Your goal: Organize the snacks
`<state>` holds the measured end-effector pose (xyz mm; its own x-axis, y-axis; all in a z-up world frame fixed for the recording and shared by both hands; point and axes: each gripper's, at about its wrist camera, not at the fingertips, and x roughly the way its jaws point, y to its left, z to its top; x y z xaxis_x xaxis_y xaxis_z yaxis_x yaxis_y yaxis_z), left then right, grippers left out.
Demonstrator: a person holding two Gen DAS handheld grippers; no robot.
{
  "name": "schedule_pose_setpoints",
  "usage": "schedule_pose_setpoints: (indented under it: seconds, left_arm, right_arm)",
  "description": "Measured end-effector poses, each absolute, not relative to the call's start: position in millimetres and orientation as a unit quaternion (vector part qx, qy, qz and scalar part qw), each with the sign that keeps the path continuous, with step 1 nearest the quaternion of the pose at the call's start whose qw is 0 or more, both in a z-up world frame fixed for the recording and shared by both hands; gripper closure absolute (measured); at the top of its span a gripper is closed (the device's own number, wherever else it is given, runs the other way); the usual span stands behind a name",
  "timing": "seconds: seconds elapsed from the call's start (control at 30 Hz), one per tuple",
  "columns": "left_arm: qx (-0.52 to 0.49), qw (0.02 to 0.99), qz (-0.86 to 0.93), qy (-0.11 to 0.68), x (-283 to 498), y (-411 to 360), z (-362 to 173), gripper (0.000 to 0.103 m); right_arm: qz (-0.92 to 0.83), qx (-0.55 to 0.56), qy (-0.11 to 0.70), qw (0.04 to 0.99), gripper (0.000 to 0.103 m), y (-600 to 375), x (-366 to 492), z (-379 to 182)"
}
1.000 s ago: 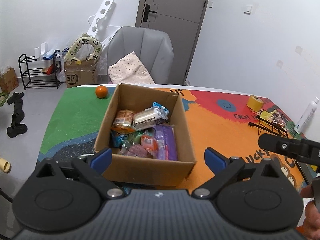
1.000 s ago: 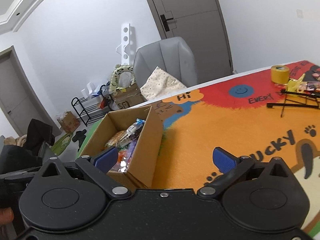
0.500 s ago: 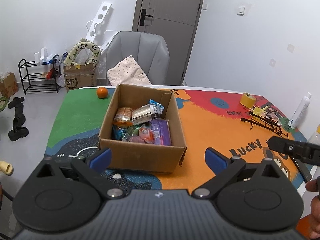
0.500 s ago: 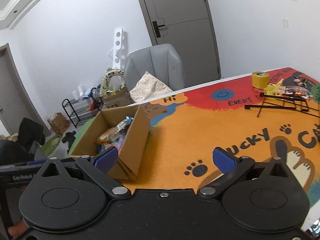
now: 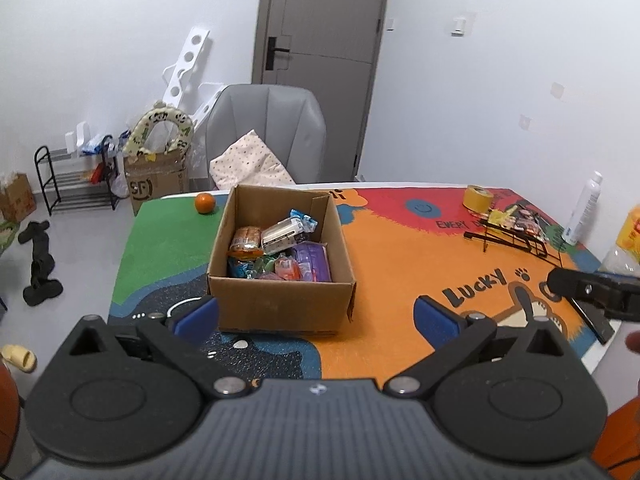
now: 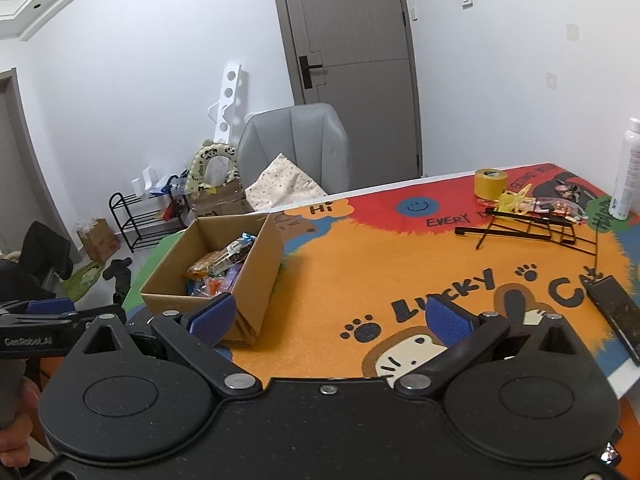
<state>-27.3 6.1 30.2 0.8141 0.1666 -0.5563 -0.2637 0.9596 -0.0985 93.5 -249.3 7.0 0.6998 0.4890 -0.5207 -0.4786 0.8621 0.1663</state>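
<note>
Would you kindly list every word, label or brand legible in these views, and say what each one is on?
"LUCKY": table mat.
"Hi": mat, orange cloud.
"EVERY", then cut off: mat, red area.
"SF": floor carton.
"GenRobot.AI": left gripper's side.
Snack packets in the cardboard box, white bottle: print too small to read.

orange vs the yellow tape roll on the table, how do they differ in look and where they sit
The orange is a solid round fruit; the yellow tape roll is a squat cylinder, open in the middle. The orange sits on the mat's green patch, left of the cardboard box; the tape roll lies flat on the red patch, right of the box, near the black wire rack. The orange is deeper in colour than the tape. Both rest near the table's far edge, untouched by either gripper.
</note>
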Motion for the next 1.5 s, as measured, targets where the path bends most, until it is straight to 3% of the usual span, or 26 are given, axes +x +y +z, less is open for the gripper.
schedule_pose_setpoints:
  seconds: [0.77,1.5]
  left_arm:
    - [-0.054,0.961,0.107,0.248,-78,-3,59,0.000]
    - [-0.055,0.965,0.096,0.236,-85,-3,66,0.000]
  right_arm:
    - [0.252,0.014,0.230,0.940,0.000,-271,49,40]
    - [0.239,0.016,0.247,0.939,0.000,-272,54,34]
